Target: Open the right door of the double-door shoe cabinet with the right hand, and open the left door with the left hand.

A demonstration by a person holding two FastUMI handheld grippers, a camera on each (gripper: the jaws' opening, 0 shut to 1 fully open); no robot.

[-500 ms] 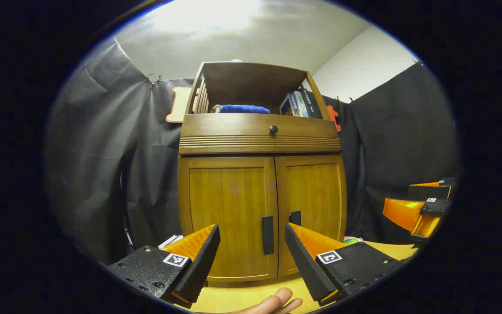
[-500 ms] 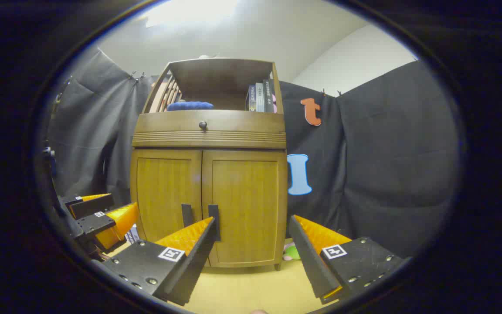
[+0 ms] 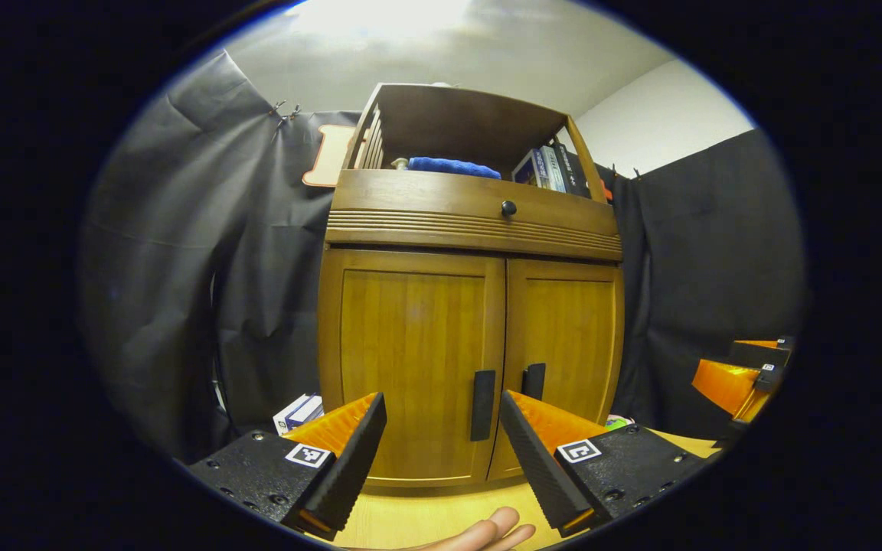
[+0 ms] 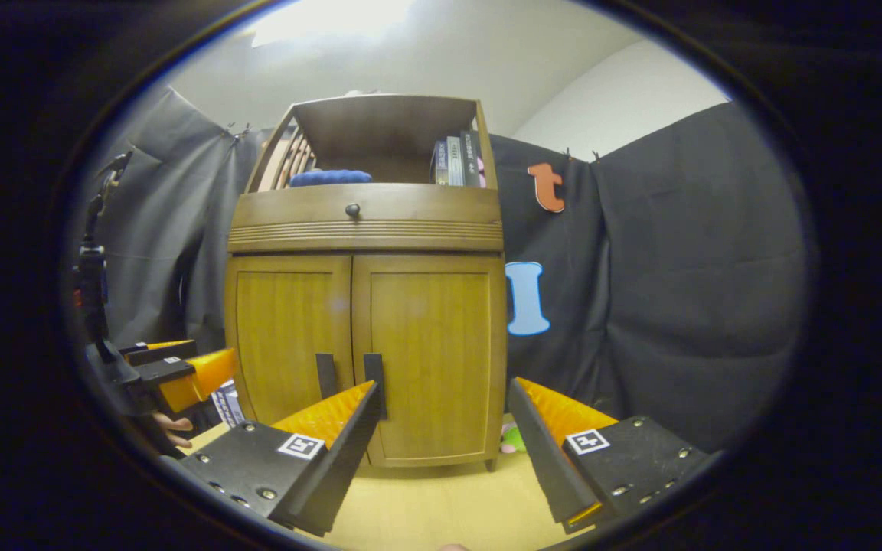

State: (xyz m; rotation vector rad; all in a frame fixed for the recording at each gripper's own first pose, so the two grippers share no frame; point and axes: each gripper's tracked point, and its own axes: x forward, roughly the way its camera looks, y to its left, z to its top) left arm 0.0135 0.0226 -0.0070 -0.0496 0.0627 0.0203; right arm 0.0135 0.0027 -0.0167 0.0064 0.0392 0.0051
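Two doors on the shoe cabinet [image 4: 368,306], both closed, straight ahead of my tools. My right gripper [image 4: 441,428] gapes wide, empty, short of the right door's handle [image 4: 374,386]. My left gripper [image 3: 441,432] likewise, facing the left door's handle [image 3: 482,405].

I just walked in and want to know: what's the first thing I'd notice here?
The tall wooden shoe cabinet in the middle, both doors shut, with two dark handles side by side near the bottom. On its open top shelf lie a blue cloth and some books. Both grippers wait in front, jaws open.
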